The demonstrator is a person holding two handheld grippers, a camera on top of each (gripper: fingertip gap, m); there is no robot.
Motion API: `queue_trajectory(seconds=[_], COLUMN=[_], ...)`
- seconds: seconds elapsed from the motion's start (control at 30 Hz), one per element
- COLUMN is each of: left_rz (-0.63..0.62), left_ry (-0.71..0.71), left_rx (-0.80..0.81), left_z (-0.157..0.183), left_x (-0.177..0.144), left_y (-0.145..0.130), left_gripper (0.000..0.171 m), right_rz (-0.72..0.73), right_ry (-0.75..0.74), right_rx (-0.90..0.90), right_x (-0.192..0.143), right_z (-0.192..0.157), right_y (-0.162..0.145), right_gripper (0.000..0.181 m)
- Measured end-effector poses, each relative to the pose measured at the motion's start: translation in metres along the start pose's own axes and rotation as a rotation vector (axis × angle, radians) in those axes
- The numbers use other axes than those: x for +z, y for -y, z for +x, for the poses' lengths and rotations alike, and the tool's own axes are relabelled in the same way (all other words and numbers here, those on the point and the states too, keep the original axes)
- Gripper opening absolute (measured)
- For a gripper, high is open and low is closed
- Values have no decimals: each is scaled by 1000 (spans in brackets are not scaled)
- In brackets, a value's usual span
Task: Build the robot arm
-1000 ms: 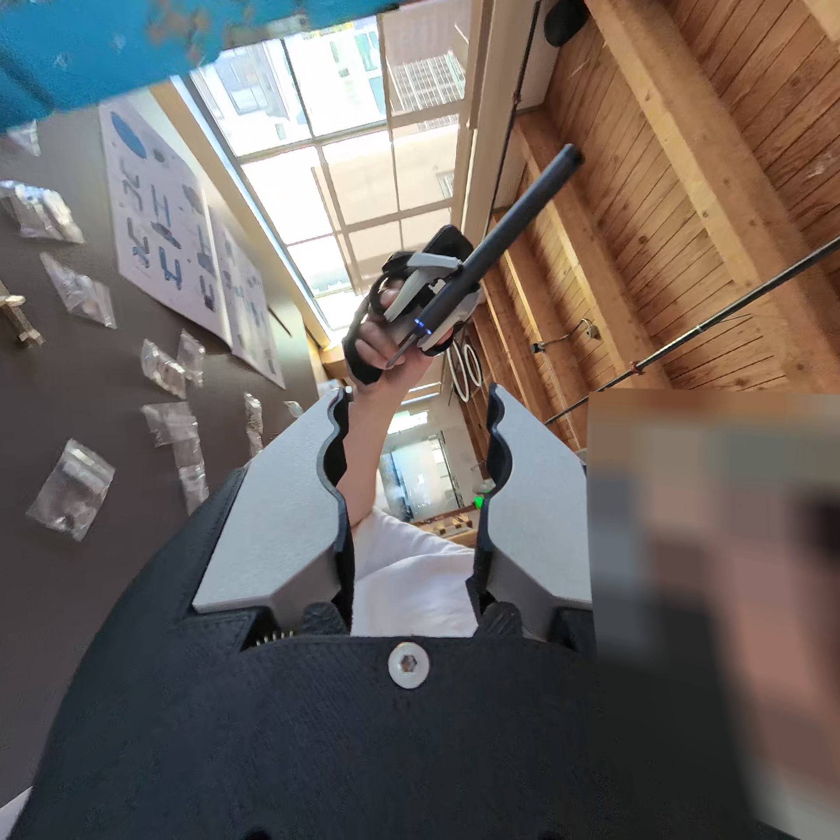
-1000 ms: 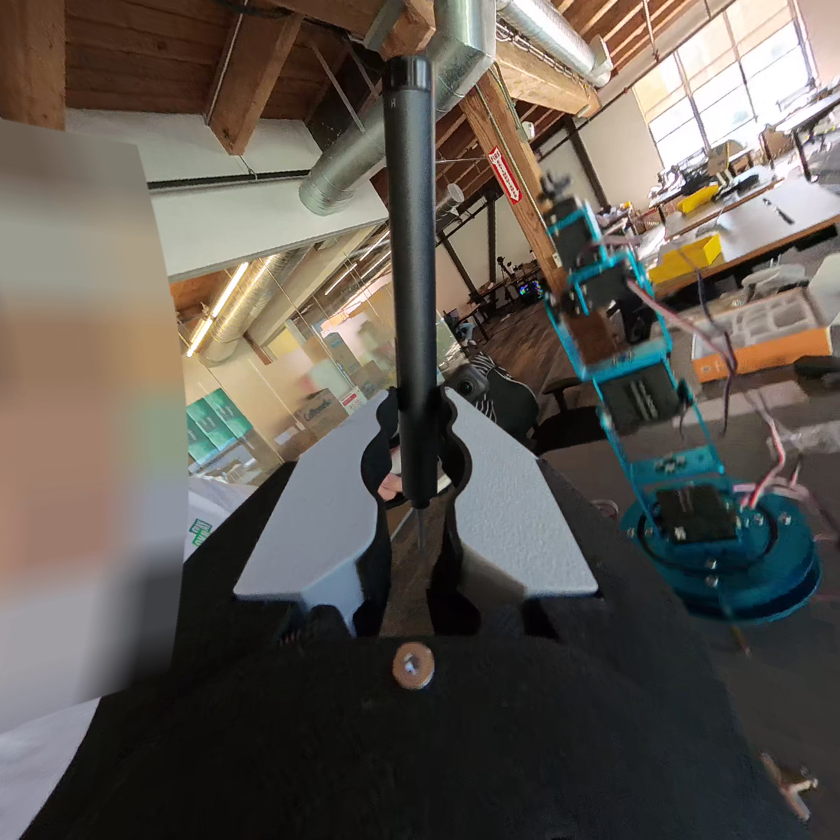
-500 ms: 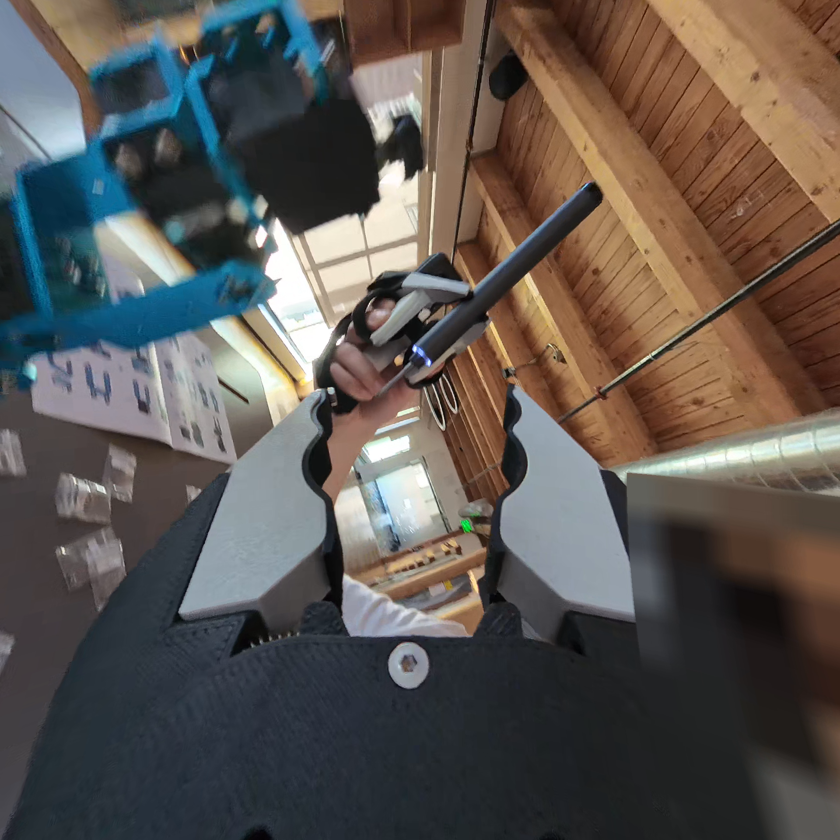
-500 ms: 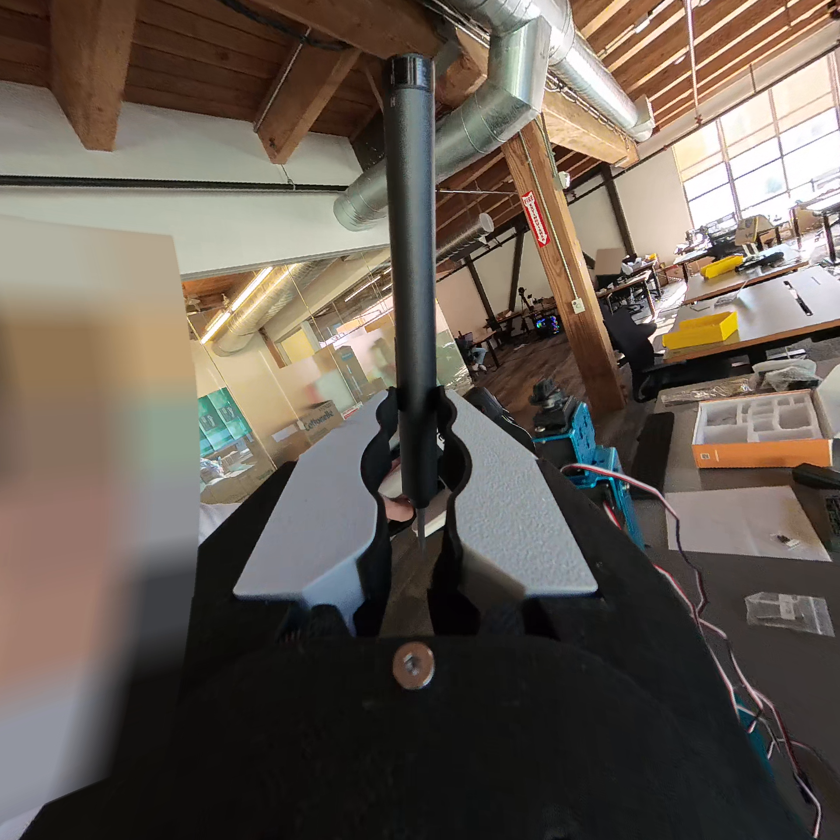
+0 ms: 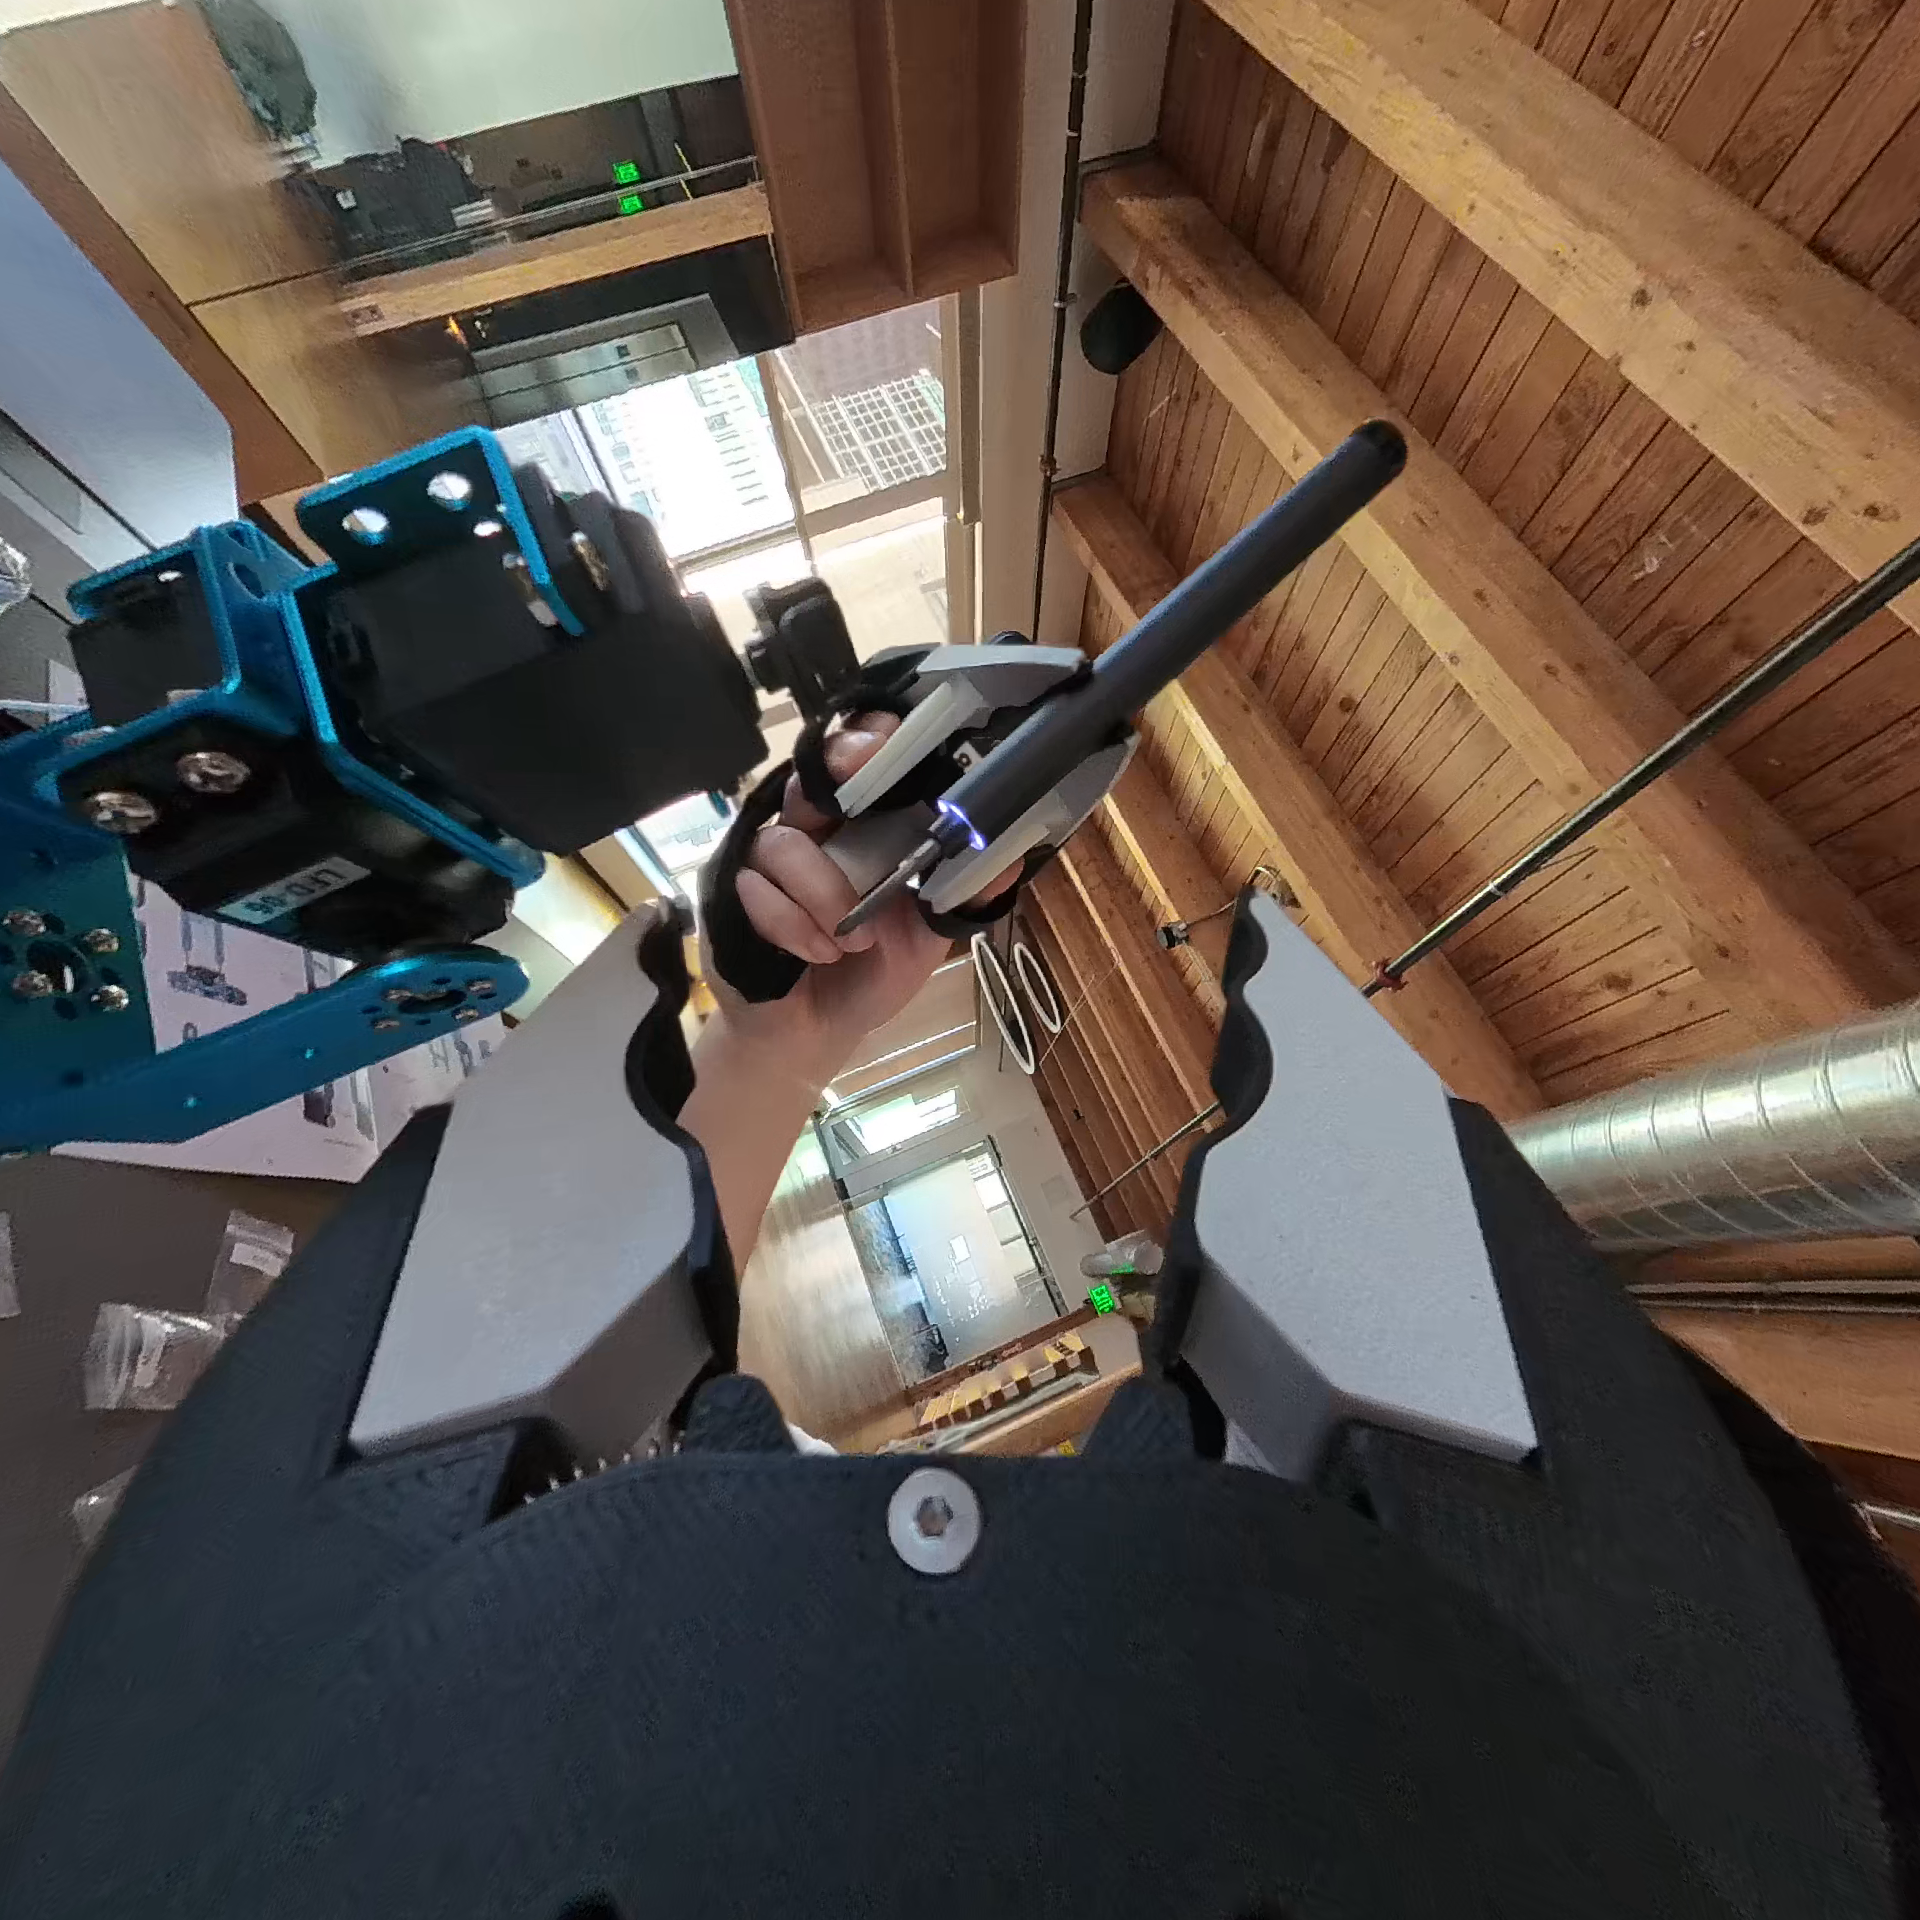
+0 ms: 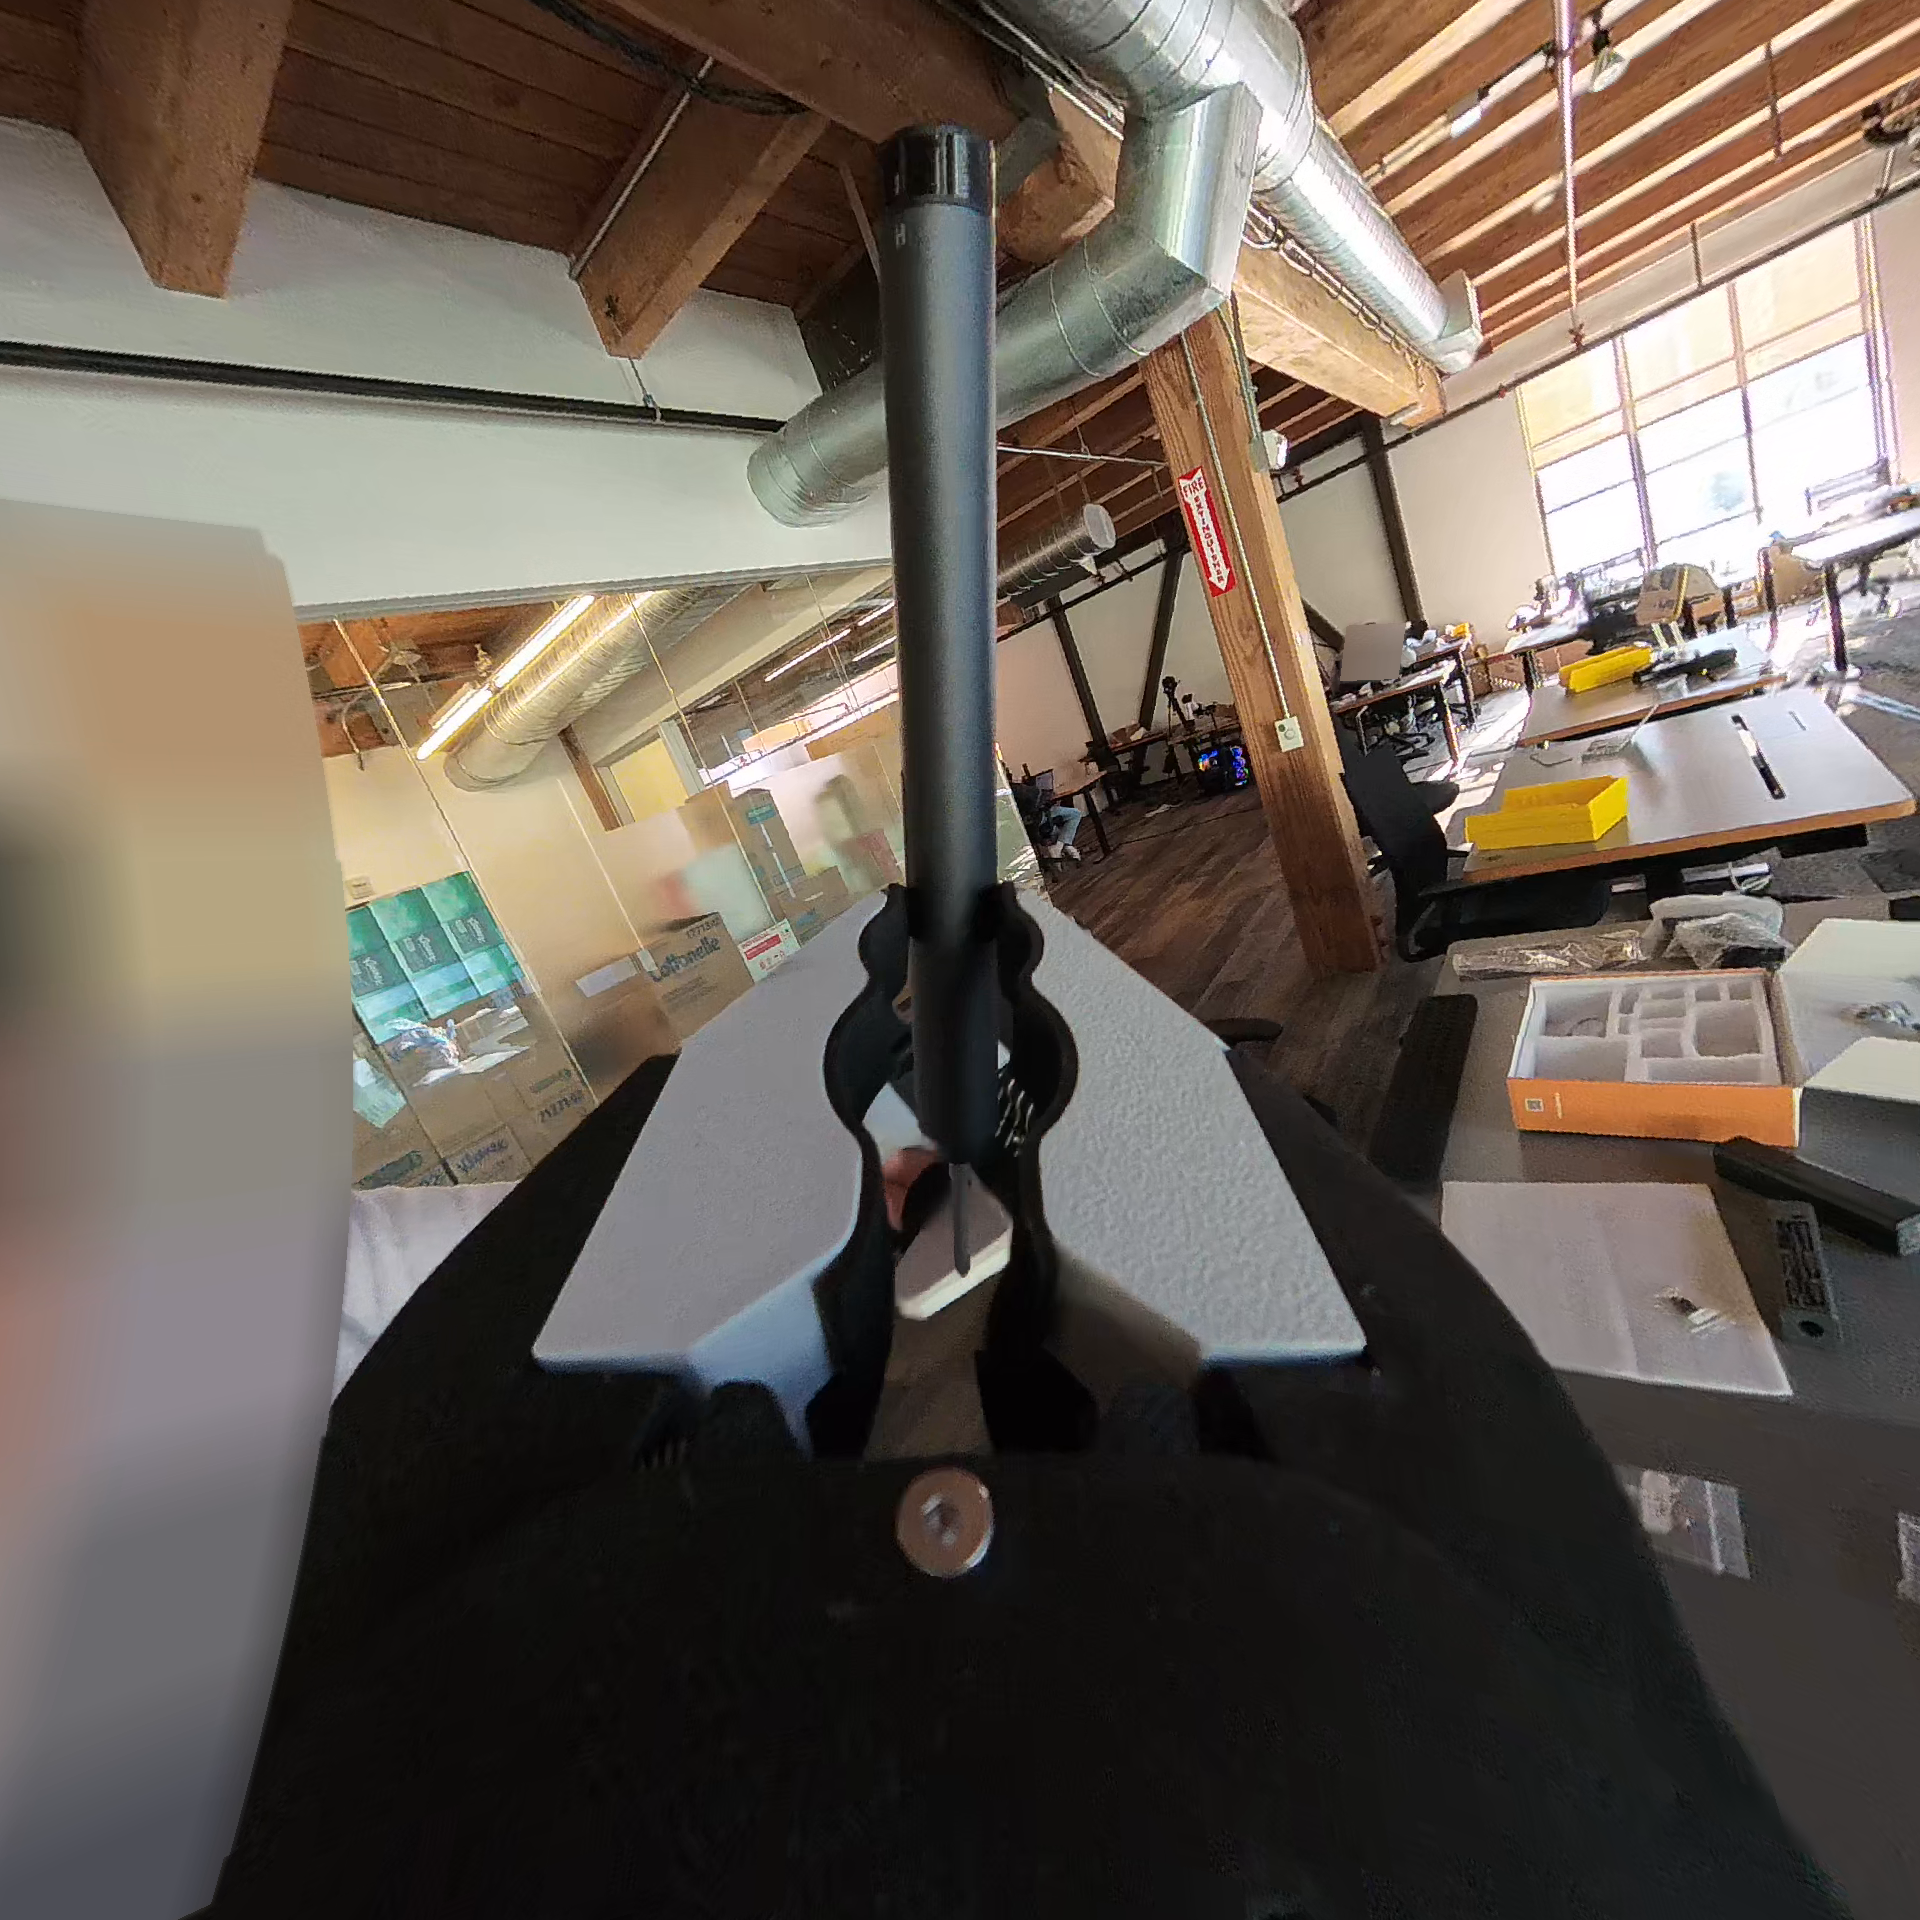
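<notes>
- Right gripper [image 6: 951,1039]: pressed together on a dark pen-shaped electric screwdriver [image 6: 940,582], held upright, bit end down between the fingers, cap end up toward the ceiling pipes.
- Same screwdriver [image 5: 1174,665] in the left wrist view: tilted, a small light lit near its bit, gripped in the far gripper worked by a person's hand [image 5: 831,914].
- Left gripper [image 5: 945,1049]: spread wide, holding nothing, pointed up at the wooden ceiling.
- Blue metal servo-bracket assembly [image 5: 312,748]: left of the left gripper, near it; contact cannot be told.
- Counter [image 6: 1714,1434]: orange-edged box with a white foam insert [image 6: 1652,1049], white sheet [image 6: 1600,1278], small clear bags [image 5: 156,1351].
</notes>
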State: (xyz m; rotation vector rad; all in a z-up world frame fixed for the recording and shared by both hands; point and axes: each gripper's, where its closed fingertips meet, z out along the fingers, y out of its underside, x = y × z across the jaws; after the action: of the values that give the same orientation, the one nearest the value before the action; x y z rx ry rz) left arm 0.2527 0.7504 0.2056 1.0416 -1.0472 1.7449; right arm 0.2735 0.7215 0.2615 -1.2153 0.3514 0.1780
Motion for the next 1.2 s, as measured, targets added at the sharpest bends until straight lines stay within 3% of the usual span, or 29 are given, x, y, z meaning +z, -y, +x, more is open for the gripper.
queue_trajectory(seconds=[0.47, 1.2], left_rz=[169, 354], left_ry=[-64, -69], left_rx=[16, 111], left_z=[0, 10], left_x=[0, 1], left_y=[14, 15], left_gripper=[103, 124], right_rz=[19, 2], right_ry=[-10, -16], right_rx=[-62, -147], right_x=[18, 18], right_z=[18, 10], right_y=[-1, -4], right_gripper=[15, 15])
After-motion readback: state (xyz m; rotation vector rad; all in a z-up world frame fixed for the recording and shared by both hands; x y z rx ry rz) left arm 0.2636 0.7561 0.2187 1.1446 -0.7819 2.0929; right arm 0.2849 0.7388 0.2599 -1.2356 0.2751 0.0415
